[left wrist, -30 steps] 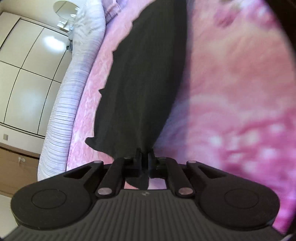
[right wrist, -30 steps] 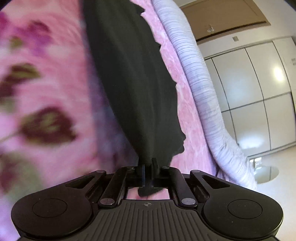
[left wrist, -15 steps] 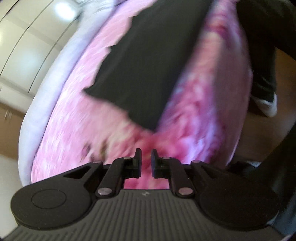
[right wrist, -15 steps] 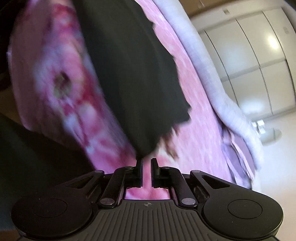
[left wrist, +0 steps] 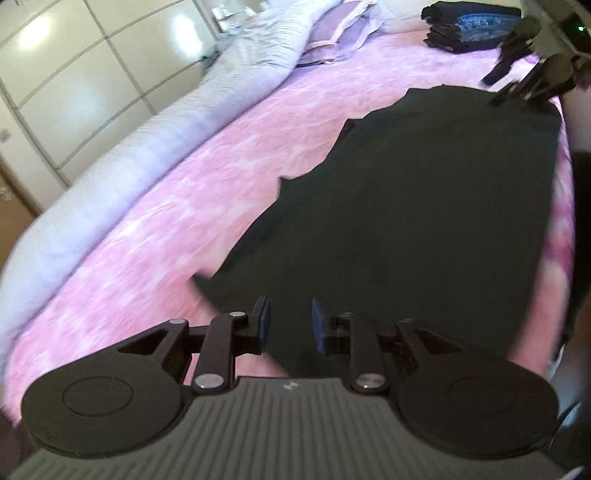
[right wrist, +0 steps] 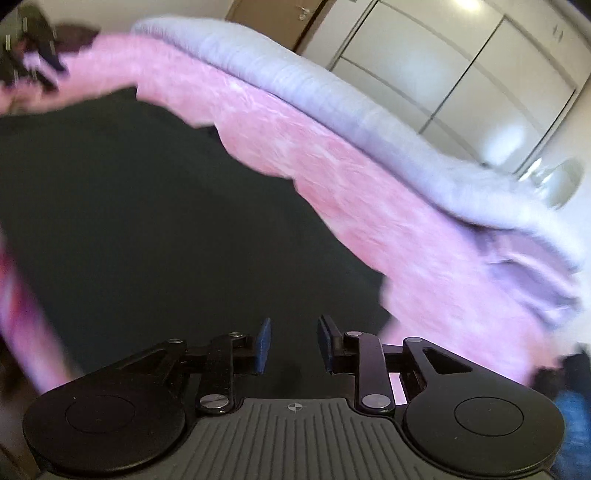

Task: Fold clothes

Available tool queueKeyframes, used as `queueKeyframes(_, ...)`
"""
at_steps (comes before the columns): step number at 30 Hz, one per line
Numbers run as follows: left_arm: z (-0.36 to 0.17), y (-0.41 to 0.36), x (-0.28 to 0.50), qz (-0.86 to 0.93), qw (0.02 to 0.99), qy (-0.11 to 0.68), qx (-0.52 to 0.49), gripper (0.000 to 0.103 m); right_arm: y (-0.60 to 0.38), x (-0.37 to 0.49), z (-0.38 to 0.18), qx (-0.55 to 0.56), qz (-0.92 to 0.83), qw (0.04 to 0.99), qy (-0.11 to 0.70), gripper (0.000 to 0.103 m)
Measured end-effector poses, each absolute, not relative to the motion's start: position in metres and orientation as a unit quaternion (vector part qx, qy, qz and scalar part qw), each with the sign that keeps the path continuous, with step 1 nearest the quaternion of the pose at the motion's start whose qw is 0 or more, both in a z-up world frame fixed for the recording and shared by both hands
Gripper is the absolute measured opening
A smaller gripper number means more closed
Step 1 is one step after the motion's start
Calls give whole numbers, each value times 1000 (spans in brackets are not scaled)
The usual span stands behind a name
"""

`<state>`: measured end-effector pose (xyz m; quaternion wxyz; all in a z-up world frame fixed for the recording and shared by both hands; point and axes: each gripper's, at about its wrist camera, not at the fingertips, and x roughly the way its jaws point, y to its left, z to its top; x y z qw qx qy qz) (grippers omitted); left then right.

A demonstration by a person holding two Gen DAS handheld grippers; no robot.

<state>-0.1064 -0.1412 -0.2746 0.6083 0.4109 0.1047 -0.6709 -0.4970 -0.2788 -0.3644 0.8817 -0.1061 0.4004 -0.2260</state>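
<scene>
We see a black garment [left wrist: 424, 221] lying spread flat on the pink bedspread [left wrist: 166, 229], filling the view from 12 to 3 o'clock beyond our left gripper [left wrist: 288, 323]. Its blue-padded tongs stand released, nothing between them. Our right gripper [right wrist: 293, 349] is likewise parted and empty, with the same garment stretching from 9 to 12 o'clock. A lilac duvet [left wrist: 129, 147] lies bunched along the far edge of the bed. At 1 o'clock in the left view sits a stack of folded clothes [left wrist: 469, 26].
</scene>
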Motion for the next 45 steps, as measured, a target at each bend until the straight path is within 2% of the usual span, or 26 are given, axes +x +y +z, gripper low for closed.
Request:
queueKeyframes(5,-308,-217,-80,-676,595,149,408,20,-335,-433,-376,-58,-195,891,406,27)
queueKeyframes(10,-318,-248,-39,-647,628,164,400,13,-401,-423,-388,-37,-205,891,403,28)
queueKeyframes(13,-318,-255,-15,-620,659,184,384,13,-424,-428,-387,-31,-229,887,399,48)
queueKeyframes(16,-312,-253,8,-598,686,204,360,13,-426,-432,-376,-30,-272,872,405,48)
queueKeyframes(19,-291,-225,23,-595,703,214,326,13,-393,-439,-357,-60,-298,864,402,48)
queueKeyframes(23,-269,-164,15,-598,700,186,344,13,-325,-459,-335,-60,-256,888,378,48)
queueKeyframes(31,-273,-70,-38,-632,636,104,430,27,-224,-506,-352,-18,-226,895,383,48)
queueKeyframes(33,-280,-65,-42,-634,621,87,452,34,-209,-519,-355,5,-223,896,384,48)
queueKeyframes(35,-286,-62,-45,-635,606,70,473,36,-195,-526,-356,15,-216,896,387,48)
queueKeyframes(39,-300,-55,-52,-635,575,37,514,37,-155,-511,-354,-32,-169,902,396,49)
queueKeyframes(45,-309,-52,-56,-645,525,-14,556,39,-79,-447,-352,-161,-50,911,375,49)
